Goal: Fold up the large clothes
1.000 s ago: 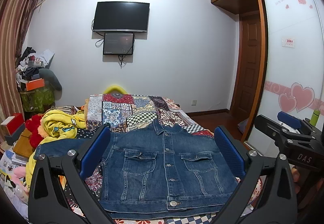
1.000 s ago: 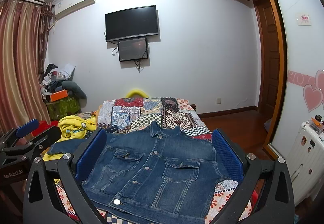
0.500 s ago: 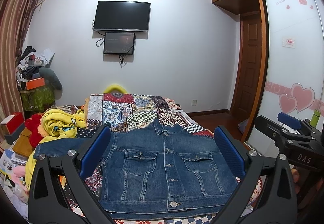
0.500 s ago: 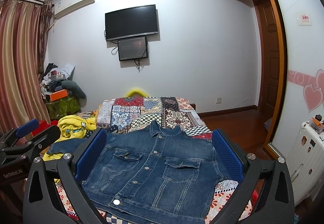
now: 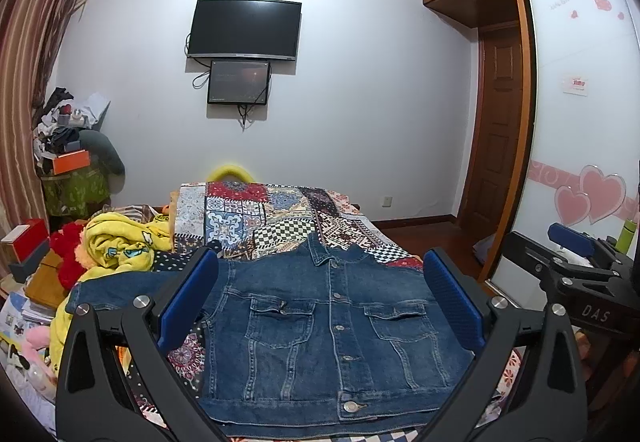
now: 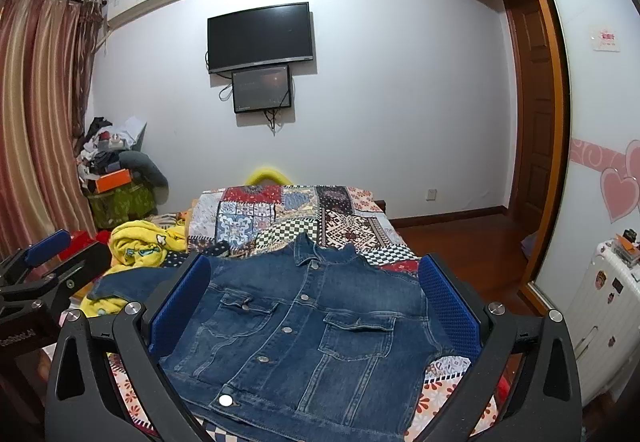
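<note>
A blue denim jacket (image 5: 328,334) lies flat, front up and buttoned, on the patchwork bedspread (image 5: 272,214); it also shows in the right wrist view (image 6: 304,326). Its left sleeve (image 5: 120,288) stretches out to the left; no right sleeve shows. My left gripper (image 5: 320,294) is open and empty, held above the jacket's near part. My right gripper (image 6: 314,298) is open and empty, also above the jacket. Each gripper shows at the edge of the other's view: the right one (image 5: 568,266), the left one (image 6: 40,270).
A yellow cartoon blanket (image 5: 120,242) and red plush (image 5: 68,254) lie at the bed's left side. A cluttered pile (image 5: 72,154) stands by the curtain. A wardrobe with heart stickers (image 5: 584,122) and a door (image 5: 496,130) are to the right. A white suitcase (image 6: 600,306) stands at the right.
</note>
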The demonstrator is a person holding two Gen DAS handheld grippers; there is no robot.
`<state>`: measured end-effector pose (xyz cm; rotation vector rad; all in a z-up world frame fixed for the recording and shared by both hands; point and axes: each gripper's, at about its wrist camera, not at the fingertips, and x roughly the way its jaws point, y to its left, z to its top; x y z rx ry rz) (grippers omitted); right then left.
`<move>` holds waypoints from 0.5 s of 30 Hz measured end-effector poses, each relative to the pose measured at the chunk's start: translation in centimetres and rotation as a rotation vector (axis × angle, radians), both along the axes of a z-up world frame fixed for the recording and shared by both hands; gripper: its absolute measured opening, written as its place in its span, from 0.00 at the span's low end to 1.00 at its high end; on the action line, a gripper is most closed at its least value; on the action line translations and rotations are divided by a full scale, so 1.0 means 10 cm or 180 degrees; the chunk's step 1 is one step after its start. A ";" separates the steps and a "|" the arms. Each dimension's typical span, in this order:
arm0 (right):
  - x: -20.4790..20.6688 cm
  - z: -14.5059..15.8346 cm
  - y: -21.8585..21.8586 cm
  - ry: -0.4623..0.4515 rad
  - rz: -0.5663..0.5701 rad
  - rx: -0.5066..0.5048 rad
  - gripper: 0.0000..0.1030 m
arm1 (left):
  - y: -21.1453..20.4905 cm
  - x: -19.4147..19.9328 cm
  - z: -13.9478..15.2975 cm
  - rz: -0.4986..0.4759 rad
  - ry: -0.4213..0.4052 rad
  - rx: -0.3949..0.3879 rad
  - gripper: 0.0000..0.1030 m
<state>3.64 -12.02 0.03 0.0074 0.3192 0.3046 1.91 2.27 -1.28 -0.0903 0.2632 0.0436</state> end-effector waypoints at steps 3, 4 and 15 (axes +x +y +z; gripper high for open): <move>0.11 -0.02 0.04 0.0045 -0.0009 -0.0031 1.00 | 0.07 0.07 -0.01 0.0057 -0.0010 0.0008 1.00; 0.14 -0.02 0.07 0.0056 -0.0010 -0.0046 1.00 | 0.11 0.10 -0.02 0.0075 -0.0015 0.0011 1.00; 0.78 -0.24 0.31 0.0283 0.0005 -0.0239 1.00 | 1.09 0.79 -0.36 0.0659 0.0287 -0.0163 1.00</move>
